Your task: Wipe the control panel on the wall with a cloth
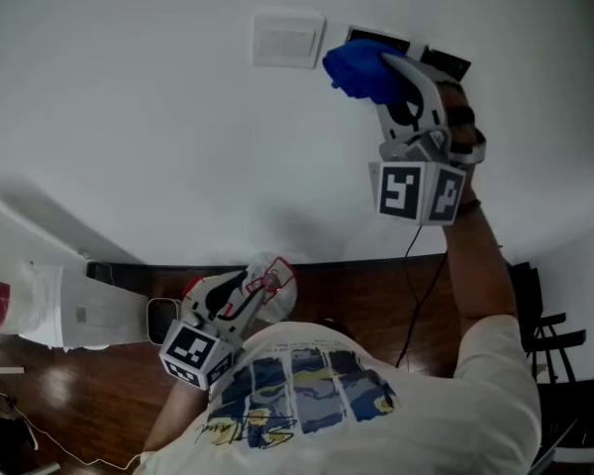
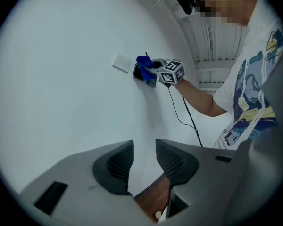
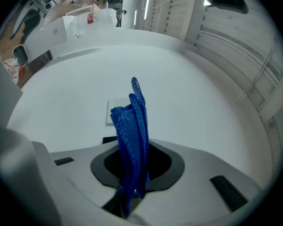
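My right gripper (image 1: pixel 394 75), fingers clamped on the bunched blue cloth (image 1: pixel 359 70), holds it against the dark control panel (image 1: pixel 447 63) on the wall (image 1: pixel 129 117), ready to wipe. My left gripper (image 2: pixel 144 161) hangs low and clear, fingers slightly parted and empty.

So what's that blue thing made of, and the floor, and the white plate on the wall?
The blue cloth looks like soft woven or microfibre fabric, judging by its fine nubbly texture and limp folds. The floor seems to be wood or wood-look laminate: it is reddish-brown, but the grain is too blurred to confirm. The white plate is probably matte plastic, smooth and moulded.
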The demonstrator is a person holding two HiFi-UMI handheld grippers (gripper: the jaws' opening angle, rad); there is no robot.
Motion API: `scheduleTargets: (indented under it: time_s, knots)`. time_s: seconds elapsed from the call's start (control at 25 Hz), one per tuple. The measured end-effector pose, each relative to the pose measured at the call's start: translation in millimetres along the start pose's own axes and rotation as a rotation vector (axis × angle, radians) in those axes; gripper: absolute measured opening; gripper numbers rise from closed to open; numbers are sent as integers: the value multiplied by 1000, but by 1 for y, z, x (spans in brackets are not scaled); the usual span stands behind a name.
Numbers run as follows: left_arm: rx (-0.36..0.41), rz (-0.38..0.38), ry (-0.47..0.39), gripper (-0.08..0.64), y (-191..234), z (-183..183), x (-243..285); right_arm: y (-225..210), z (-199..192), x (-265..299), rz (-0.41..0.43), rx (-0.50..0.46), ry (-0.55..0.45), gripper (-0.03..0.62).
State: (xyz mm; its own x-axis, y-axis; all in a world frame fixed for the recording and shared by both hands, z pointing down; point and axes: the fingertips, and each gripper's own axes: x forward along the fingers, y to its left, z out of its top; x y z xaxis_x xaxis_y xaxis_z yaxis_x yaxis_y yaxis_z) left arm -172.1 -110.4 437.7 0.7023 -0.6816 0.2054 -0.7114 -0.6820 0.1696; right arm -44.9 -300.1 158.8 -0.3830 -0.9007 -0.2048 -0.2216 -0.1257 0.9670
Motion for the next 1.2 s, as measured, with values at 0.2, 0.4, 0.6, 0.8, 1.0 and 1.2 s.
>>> scheduleTargets:
  time_s: [0.2,0.4,0.6,0.8,1.0,1.2]
  knots:
    - [-17,-11,-11,147,-8,3,0,-2,-8,15,9,-32,28,83]
    - [-27,-2,-7,147,-11,-2,-9,38,-14,10,79,-21,43,83]
    - [-34,-5,-1,147,-15,-4,-12,89,-24,8,155,0,62,83]
    - [-27,-9,16,147,-20,-9,-14,123,-38,8,198,19,72,83]
    - [-33,-6,17,147,-22,-9,-15,98,-27,-6,141,36,34,83]
    - [-22,-27,15,147,-29,-9,-8,42,-24,-34,52,10,7,83]
